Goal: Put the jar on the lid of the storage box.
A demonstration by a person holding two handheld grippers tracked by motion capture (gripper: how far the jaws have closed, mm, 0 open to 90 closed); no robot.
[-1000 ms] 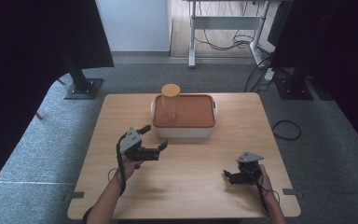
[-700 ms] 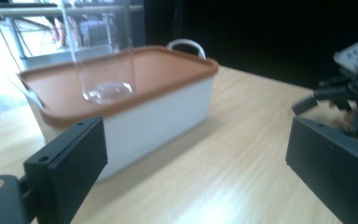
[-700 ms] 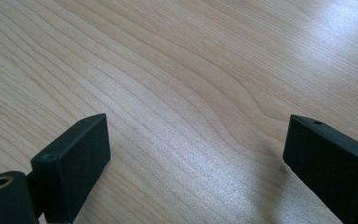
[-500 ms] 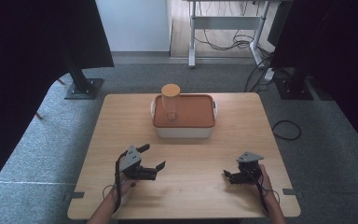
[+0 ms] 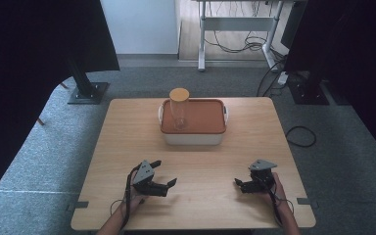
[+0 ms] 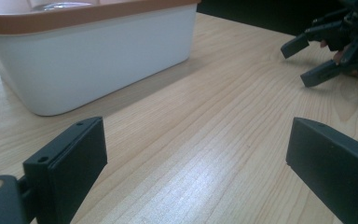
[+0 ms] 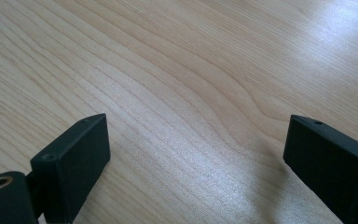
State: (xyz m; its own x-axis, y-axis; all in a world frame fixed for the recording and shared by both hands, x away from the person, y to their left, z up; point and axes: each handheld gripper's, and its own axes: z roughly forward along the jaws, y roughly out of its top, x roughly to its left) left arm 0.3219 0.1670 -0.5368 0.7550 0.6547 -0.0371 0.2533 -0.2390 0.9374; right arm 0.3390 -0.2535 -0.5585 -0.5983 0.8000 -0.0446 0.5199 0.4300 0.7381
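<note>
Two tongs, left [image 5: 165, 175] and right [image 5: 241, 185], both spread apart, empty; one lidded box [image 5: 194, 128], one jar [image 5: 179, 108] on tabletop [image 5: 127, 127].

The high view looked forward and down from above the near edge of the tabletop [image 5: 127, 127]. The left gripper view sat low and close, facing the white box [image 6: 88, 60] and, farther off, the right gripper [image 6: 314, 60], both shared with the high view; the right gripper view faced bare wood closely.
</note>
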